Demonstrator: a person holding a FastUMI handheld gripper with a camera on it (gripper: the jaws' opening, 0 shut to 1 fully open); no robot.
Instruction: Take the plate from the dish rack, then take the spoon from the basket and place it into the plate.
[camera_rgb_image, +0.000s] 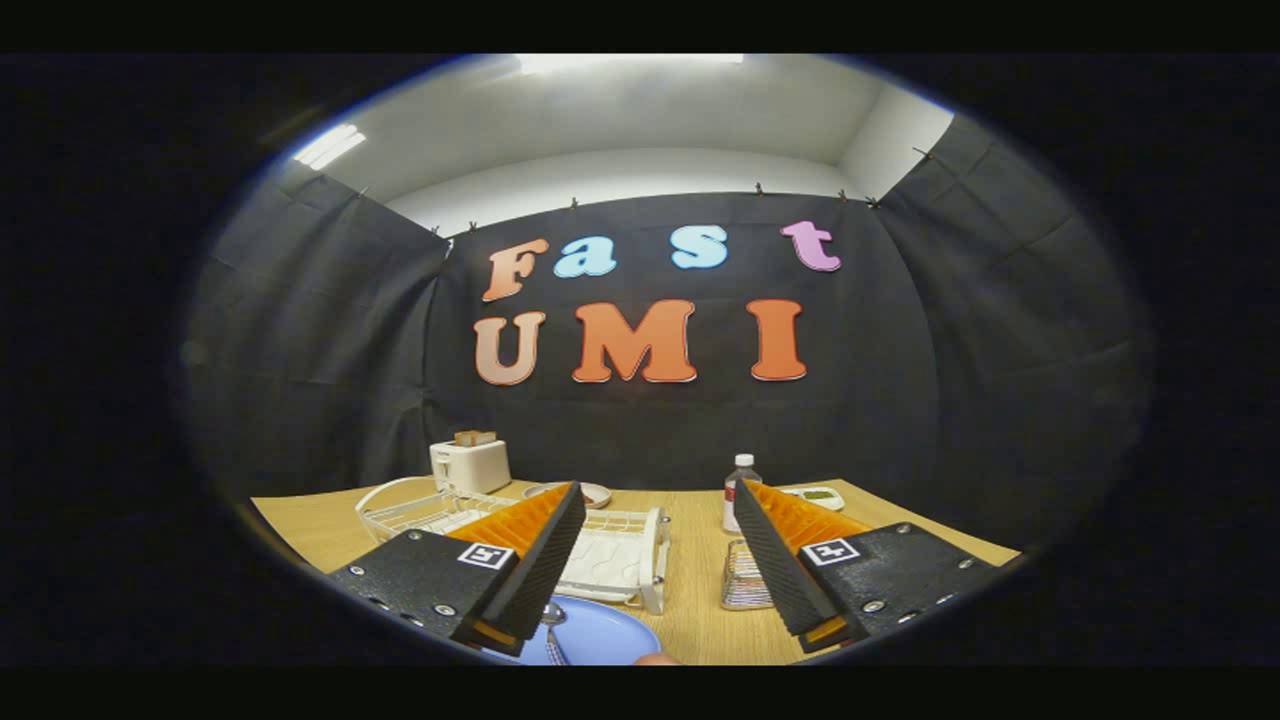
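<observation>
My gripper (660, 497) stands open above the wooden table (700, 600), nothing between its fingers. Low down, near the base of the left finger, lies a blue plate (600, 635) with a metal spoon (553, 628) resting in it, bowl end pointing away from me. Beyond the plate stands the white wire dish rack (620, 555), partly hidden by the left finger. A small wire basket (742, 582) sits just inside the right finger, to the right of the rack.
A white toaster (470, 465) stands at the back left. A small dish (590, 492) lies behind the rack. A clear bottle (738, 490) with a white cap and a small white device (820, 496) are at the back right. Black cloth walls enclose the table.
</observation>
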